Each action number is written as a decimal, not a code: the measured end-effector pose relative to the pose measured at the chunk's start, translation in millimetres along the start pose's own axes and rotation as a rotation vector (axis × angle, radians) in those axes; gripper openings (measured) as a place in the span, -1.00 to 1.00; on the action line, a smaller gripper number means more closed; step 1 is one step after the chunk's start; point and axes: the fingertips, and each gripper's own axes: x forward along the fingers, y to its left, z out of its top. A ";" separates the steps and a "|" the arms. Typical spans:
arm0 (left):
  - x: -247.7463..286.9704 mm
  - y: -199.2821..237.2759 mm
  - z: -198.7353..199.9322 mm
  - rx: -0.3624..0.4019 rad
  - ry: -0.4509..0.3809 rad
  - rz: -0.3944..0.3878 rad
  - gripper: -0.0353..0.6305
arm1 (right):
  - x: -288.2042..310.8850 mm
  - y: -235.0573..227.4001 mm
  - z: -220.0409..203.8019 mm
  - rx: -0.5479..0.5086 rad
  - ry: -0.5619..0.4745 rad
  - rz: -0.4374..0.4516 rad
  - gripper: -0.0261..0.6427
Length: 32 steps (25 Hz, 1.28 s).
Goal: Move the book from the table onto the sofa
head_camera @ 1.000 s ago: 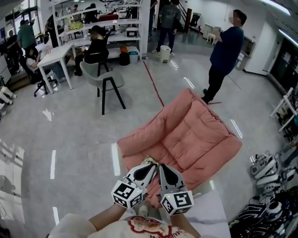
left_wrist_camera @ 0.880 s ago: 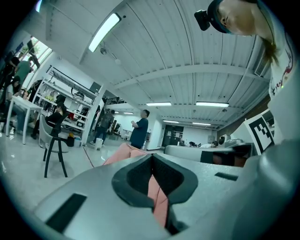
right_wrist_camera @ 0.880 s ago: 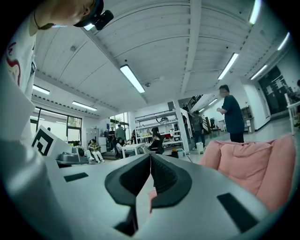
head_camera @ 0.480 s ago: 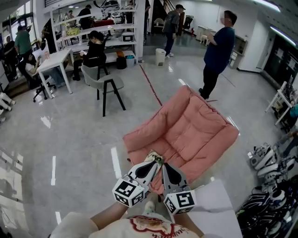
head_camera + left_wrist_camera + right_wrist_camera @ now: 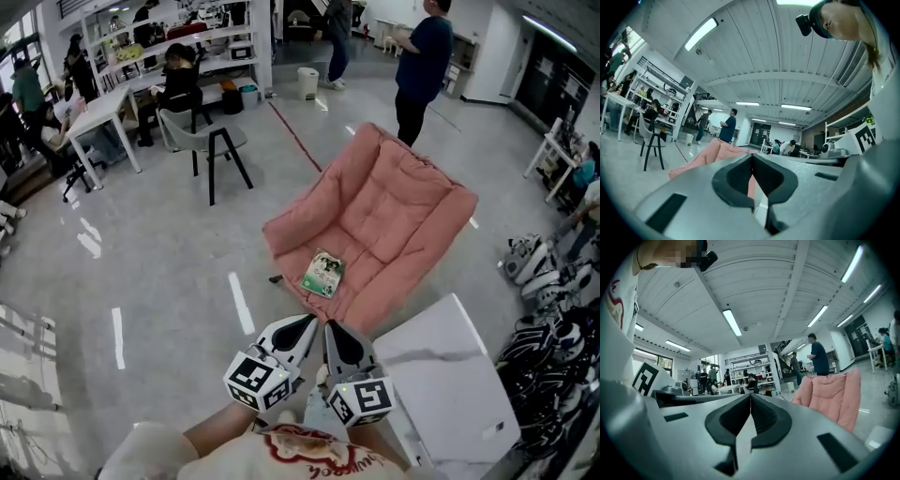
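Both pairs of jaws are pressed together with nothing between them. My left gripper (image 5: pixel 302 326) and right gripper (image 5: pixel 333 330) sit side by side, tips nearly touching. The book (image 5: pixel 323 274) lies ahead of the tips, flat on the seat of the pink sofa (image 5: pixel 403 211), near its front edge.

I judge the placing step done — the next move calls only for staying clear of the book. The white table (image 5: pixel 450 375) sits just right of the right gripper, its corner close. Left of the left gripper the floor is open as far as the grey chair (image 5: pixel 208 145).
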 end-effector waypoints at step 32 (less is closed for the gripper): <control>-173.9 -181.4 -73.0 -0.057 0.010 0.017 -0.88 | -239.6 91.9 -32.3 -0.003 -0.003 -0.029 -0.92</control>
